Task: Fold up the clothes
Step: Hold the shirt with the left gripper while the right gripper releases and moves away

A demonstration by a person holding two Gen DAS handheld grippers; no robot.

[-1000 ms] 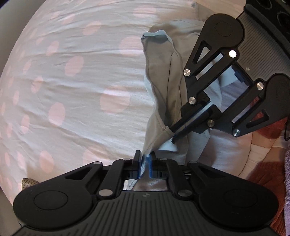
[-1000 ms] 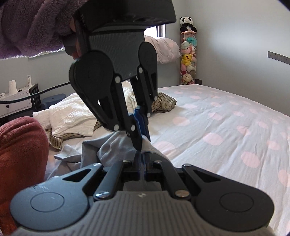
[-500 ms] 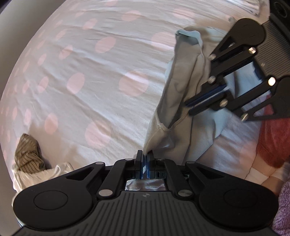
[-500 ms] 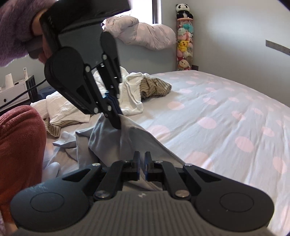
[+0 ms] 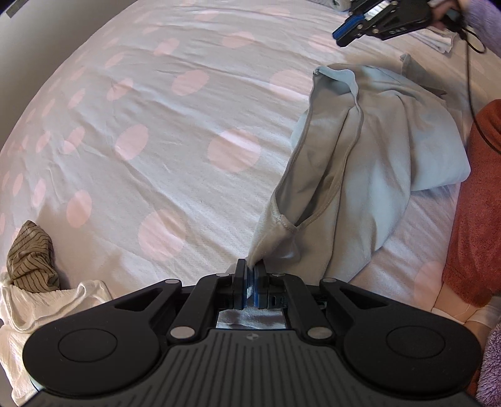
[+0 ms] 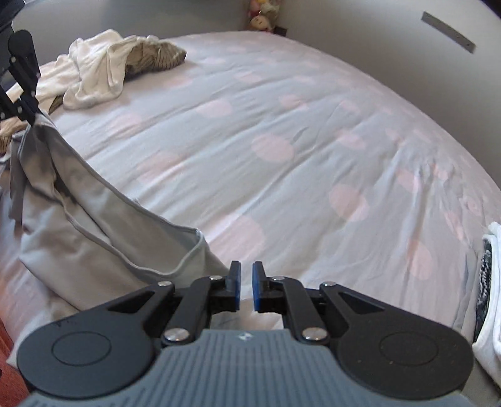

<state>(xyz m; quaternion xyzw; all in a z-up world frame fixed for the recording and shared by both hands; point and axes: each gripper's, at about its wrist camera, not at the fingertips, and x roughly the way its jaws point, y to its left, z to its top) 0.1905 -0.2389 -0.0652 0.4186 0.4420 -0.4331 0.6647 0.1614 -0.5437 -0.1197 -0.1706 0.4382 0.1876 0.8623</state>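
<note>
My left gripper [image 5: 250, 275] pinches a corner of the grey garment [image 5: 360, 156], its blue pads pressed tight on the cloth, which rises from the bed [image 5: 156, 125] in a taut ridge to the jaws. The rest of the garment lies crumpled on the pink-dotted sheet, near the edge by my rust-red trouser leg [image 5: 479, 203]. My right gripper [image 6: 244, 281] hangs above the sheet with its jaws opening and nothing between them; the garment's hemmed edge [image 6: 188, 250] lies just to the left of its fingers, apart from them. In the left wrist view the right gripper [image 5: 344, 31] appears at the top of the frame, well away from the cloth, held by my hand [image 5: 444, 12] in a fluffy lilac sleeve [image 5: 482, 22]. A white garment [image 6: 90, 75] and a striped brown one [image 6: 156, 54] sit heaped together at the far side of the bed
</note>
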